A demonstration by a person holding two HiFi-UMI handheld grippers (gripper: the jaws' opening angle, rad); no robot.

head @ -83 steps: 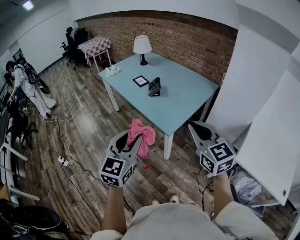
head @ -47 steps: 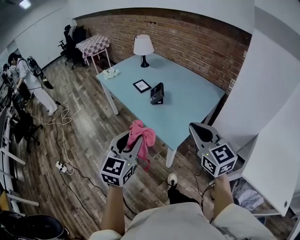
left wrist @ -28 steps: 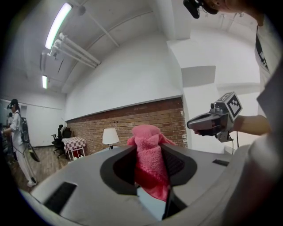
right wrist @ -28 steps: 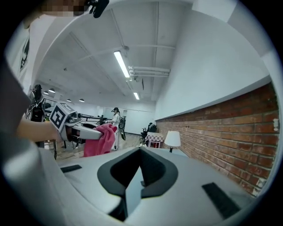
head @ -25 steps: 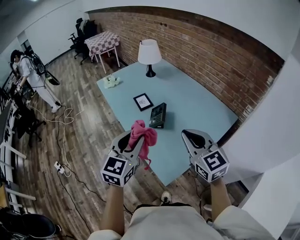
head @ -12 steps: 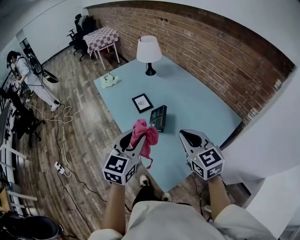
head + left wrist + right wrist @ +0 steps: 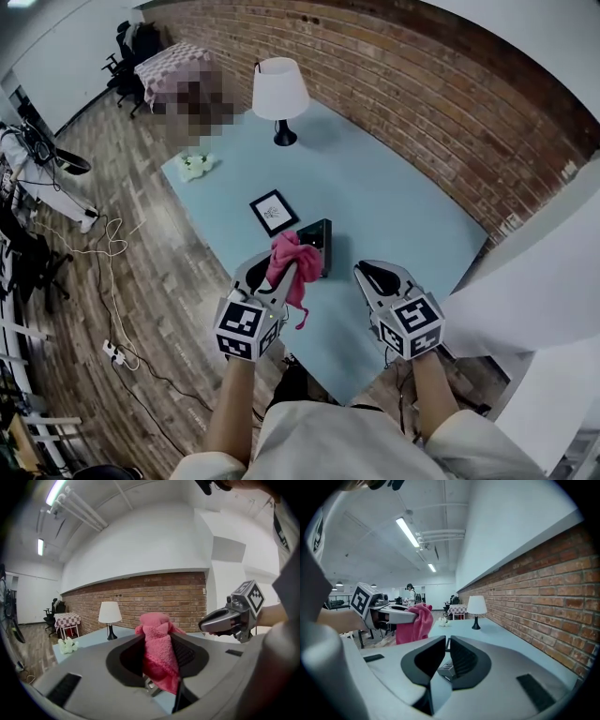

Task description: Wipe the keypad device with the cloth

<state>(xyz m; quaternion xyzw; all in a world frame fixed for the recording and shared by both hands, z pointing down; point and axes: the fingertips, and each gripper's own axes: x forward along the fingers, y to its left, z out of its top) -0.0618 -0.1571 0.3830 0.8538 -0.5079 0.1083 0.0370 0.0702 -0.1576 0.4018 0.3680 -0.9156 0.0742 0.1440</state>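
1. Keypad device (image 7: 317, 246) lies on the table (image 7: 403, 216) near its left edge, beside a frame (image 7: 274, 212).
2. My left tongs (image 7: 284, 274) clamp the pink cloth (image 7: 292, 261) close by it.
3. My right tongs (image 7: 373, 274) are closed, empty.

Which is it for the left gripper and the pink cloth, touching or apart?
Touching. The left gripper view shows the pink cloth pinched between the jaws of the left gripper, with its top bunched above them.

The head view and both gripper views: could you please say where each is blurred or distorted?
Head view: a mosaic patch past the table, brick wall bowed. Left gripper view: black fisheye corners, cloth sharp. Right gripper view: same corners, bright ceiling lights.
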